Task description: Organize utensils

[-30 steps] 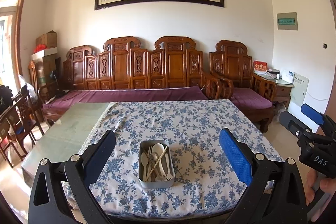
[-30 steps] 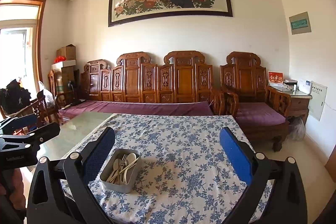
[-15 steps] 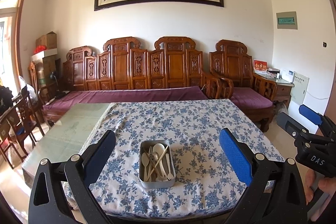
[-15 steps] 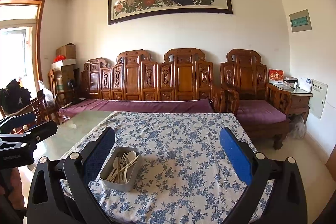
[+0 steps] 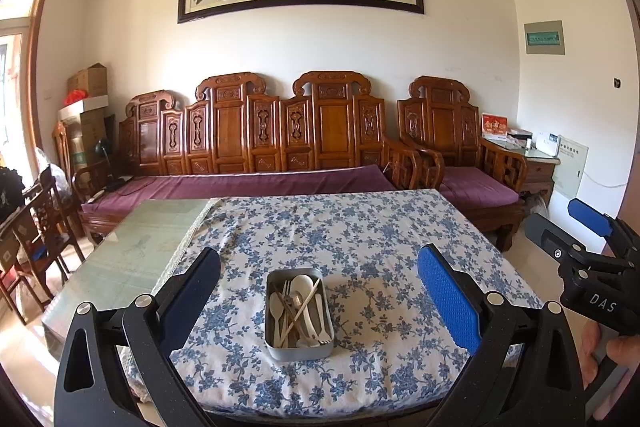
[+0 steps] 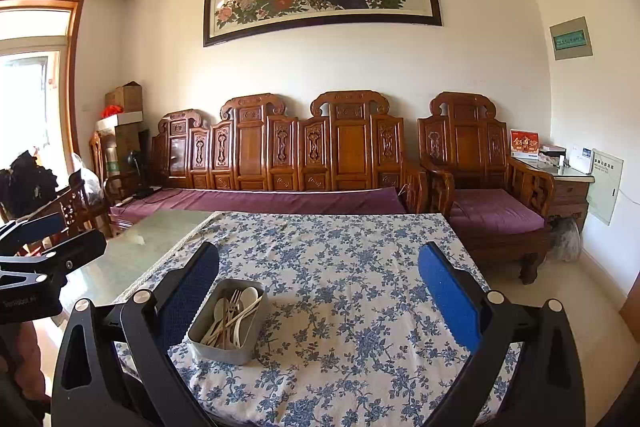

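A grey metal tin (image 5: 299, 313) sits near the front edge of a table with a blue-flowered cloth (image 5: 360, 239). It holds several pale spoons, a fork and chopsticks (image 5: 298, 307), jumbled together. My left gripper (image 5: 318, 291) is open and empty, held above and in front of the tin. My right gripper (image 6: 318, 291) is open and empty, to the right of the tin (image 6: 227, 321). Each gripper shows at the edge of the other's view: the right one (image 5: 576, 247), the left one (image 6: 44, 247).
The table's left part is bare green glass (image 5: 132, 251). A carved wooden sofa with purple cushions (image 5: 256, 183) stands behind the table, an armchair (image 5: 472, 179) at its right. Wooden chairs (image 5: 36, 227) stand at the left.
Both grippers have drifted slightly; the table and tin sit a little lower and nearer in the views. Nothing was taken hold of.
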{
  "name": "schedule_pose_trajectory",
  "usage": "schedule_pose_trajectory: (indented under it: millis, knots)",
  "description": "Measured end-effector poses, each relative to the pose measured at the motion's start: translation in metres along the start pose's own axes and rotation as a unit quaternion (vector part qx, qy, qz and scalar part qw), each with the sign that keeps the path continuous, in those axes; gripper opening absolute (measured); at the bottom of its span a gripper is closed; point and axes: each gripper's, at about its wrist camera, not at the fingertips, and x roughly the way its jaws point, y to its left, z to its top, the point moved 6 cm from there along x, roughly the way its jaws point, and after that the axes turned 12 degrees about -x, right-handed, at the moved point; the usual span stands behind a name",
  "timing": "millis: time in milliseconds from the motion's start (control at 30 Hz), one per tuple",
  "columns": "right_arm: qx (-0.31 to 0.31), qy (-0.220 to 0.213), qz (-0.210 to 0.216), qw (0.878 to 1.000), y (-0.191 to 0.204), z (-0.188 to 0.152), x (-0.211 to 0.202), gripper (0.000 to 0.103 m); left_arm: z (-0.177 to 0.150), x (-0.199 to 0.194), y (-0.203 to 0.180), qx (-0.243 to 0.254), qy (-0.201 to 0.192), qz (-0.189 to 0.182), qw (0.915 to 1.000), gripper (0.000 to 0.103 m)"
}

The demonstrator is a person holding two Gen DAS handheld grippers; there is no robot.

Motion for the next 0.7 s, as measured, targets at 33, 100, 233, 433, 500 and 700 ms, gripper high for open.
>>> schedule_pose_trajectory:
  millis: [33,100,233,433,500,700]
  knots:
    - [0.001,0.0,0.0,1.0,-0.0003,-0.0006,0.0005,0.1,0.0,0.0,-0.0002,0.0,0.0,0.0,1.0,0.095]
    - [0.001,0.0,0.002,1.0,-0.0002,-0.0002,0.0006,0.1,-0.0003,-0.0001,-0.0002,0.0,0.0,-0.001,1.0,0.095]
    - [0.001,0.0,0.002,1.0,0.0006,0.0,0.0011,0.1,-0.0004,0.0,-0.0003,0.0,0.0,-0.001,1.0,0.095]
    - [0.001,0.0,0.003,1.0,0.0016,-0.0002,0.001,0.1,-0.0004,0.0,-0.0005,0.0,0.0,-0.001,1.0,0.095]
    - [0.0,-0.001,0.002,1.0,0.0021,0.0002,0.0007,0.1,0.0,0.0,-0.0004,0.0,0.0,-0.001,1.0,0.095]
    - [-0.001,-0.001,0.003,1.0,0.0031,0.0017,0.0014,0.1,0.0001,-0.0003,0.0,-0.001,0.0,-0.002,1.0,0.095]
